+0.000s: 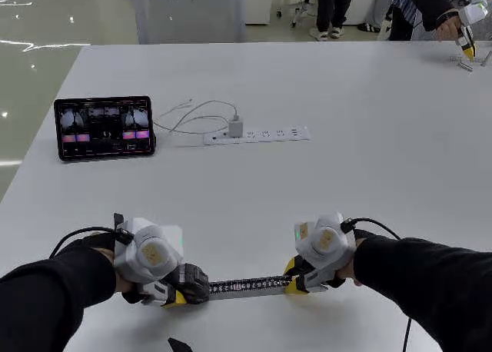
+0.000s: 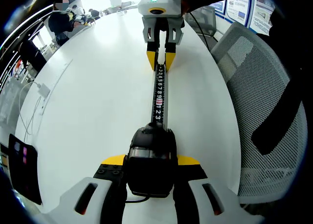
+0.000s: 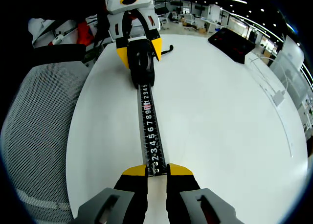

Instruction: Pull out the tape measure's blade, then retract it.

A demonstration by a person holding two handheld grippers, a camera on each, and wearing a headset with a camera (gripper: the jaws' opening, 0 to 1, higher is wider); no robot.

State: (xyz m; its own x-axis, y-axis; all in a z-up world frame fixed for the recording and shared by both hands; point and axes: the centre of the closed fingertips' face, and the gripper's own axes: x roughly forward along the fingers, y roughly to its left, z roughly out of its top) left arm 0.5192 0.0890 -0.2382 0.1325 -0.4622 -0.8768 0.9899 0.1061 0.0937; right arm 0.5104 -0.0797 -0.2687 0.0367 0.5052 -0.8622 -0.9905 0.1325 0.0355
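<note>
Left gripper view has my left gripper point(image 2: 151, 160) clamped on the black tape measure case point(image 2: 150, 172), its 2 yellow-tipped jaws pressed against the case's sides. From the case the blade point(image 2: 158, 94) runs flat along the white table point(image 2: 98, 111) to my right gripper point(image 3: 156, 170), whose jaws pinch the blade's end. All of this lies on my side of the power strip point(image 1: 257, 135), well apart from it. A tablet point(image 1: 104, 127) sits left of that power strip in the head view.
</note>
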